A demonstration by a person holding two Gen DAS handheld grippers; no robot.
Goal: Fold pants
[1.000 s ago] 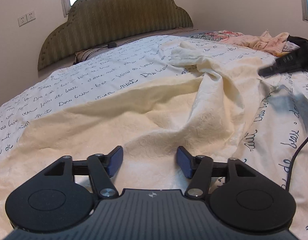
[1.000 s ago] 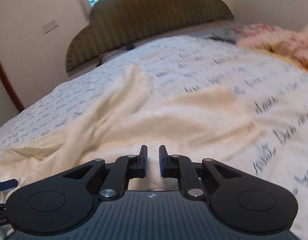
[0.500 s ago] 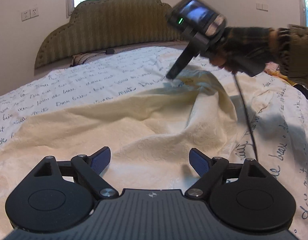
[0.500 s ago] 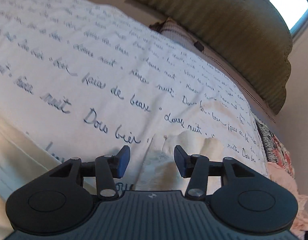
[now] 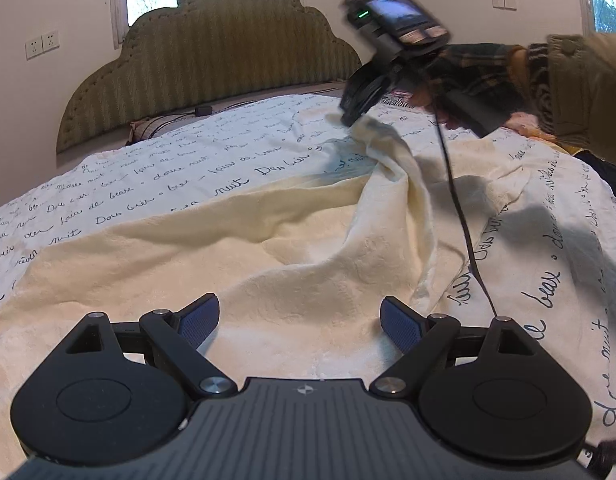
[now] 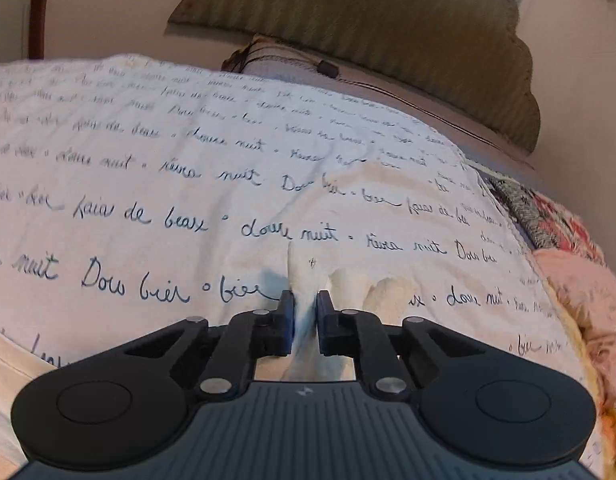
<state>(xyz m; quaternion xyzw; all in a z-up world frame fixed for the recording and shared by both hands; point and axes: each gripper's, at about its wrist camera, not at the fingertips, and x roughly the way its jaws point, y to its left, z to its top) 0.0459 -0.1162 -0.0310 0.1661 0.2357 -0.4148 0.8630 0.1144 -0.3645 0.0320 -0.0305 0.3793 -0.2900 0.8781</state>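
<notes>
Cream pants (image 5: 236,264) lie spread across a white bedsheet with blue script. My left gripper (image 5: 300,320) is open and empty, low over the near part of the cloth. My right gripper (image 6: 306,306) is shut on a far end of the pants (image 6: 304,280); it also shows in the left wrist view (image 5: 349,114), lifting that end off the bed so the cloth hangs in a ridge below it.
An olive padded headboard (image 5: 212,56) stands at the bed's far end. A pile of pink patterned clothes (image 6: 567,264) lies at the right edge of the bed. A black cable (image 5: 459,208) hangs from the right gripper over the pants.
My right gripper has closed on the far end of the pants and lifted it. My left gripper has opened wider and stays over the near cloth.
</notes>
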